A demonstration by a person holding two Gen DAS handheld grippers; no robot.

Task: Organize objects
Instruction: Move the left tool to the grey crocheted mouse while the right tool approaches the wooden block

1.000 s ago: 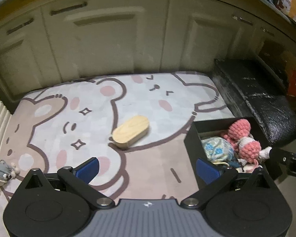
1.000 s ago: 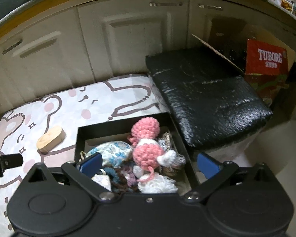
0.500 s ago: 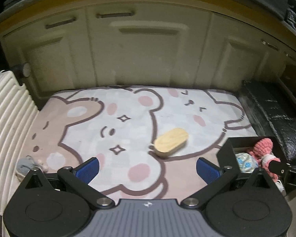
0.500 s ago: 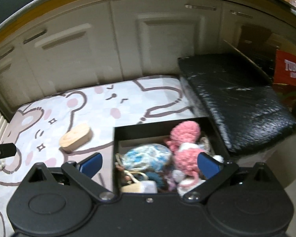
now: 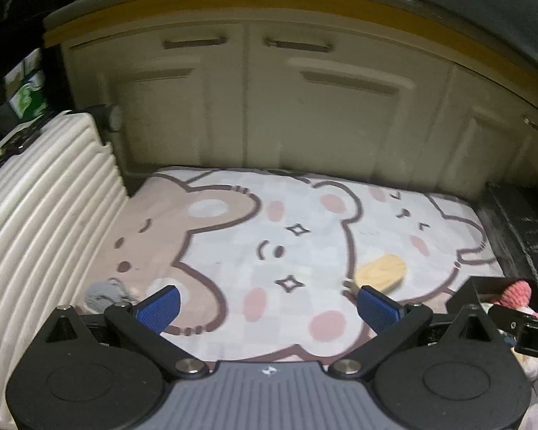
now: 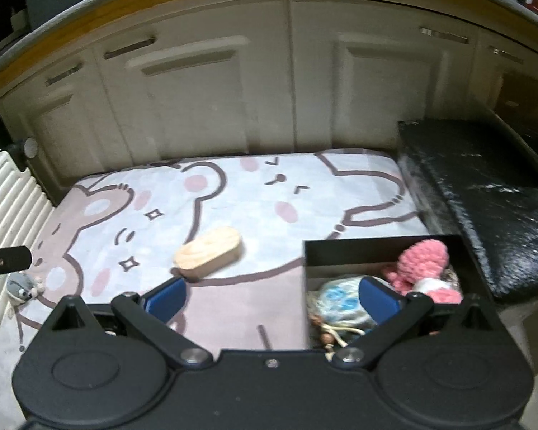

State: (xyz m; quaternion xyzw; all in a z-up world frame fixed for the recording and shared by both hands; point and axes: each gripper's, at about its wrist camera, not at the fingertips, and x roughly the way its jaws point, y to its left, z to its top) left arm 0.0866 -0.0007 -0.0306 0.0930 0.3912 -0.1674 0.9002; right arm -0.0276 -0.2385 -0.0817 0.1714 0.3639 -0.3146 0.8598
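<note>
An oval wooden block [image 6: 208, 248] lies on the cartoon bear mat [image 6: 233, 193]; the left wrist view has the wooden block [image 5: 380, 272] just beyond the right fingertip. A small grey plush mouse [image 5: 105, 294] sits at the mat's left edge, also seen as the grey mouse [image 6: 20, 285]. A black box [image 6: 376, 251] at the right holds a pink crochet toy [image 6: 423, 261], a blue floral pouch [image 6: 340, 299] and other small items. My left gripper [image 5: 267, 308] is open above the mat. My right gripper [image 6: 272, 295] is open, straddling the box's left wall.
Cream cabinet doors [image 6: 269, 89] close off the far side. A ribbed white case [image 5: 36, 197] borders the mat on the left. A black wrapped block [image 6: 484, 197] stands on the right behind the box. The other gripper's tip [image 6: 3, 261] shows at the left edge.
Both views have swung left. The box has slid toward the right edge in the left wrist view, and the grey mouse and ribbed case have come further in. Both grippers stay open.
</note>
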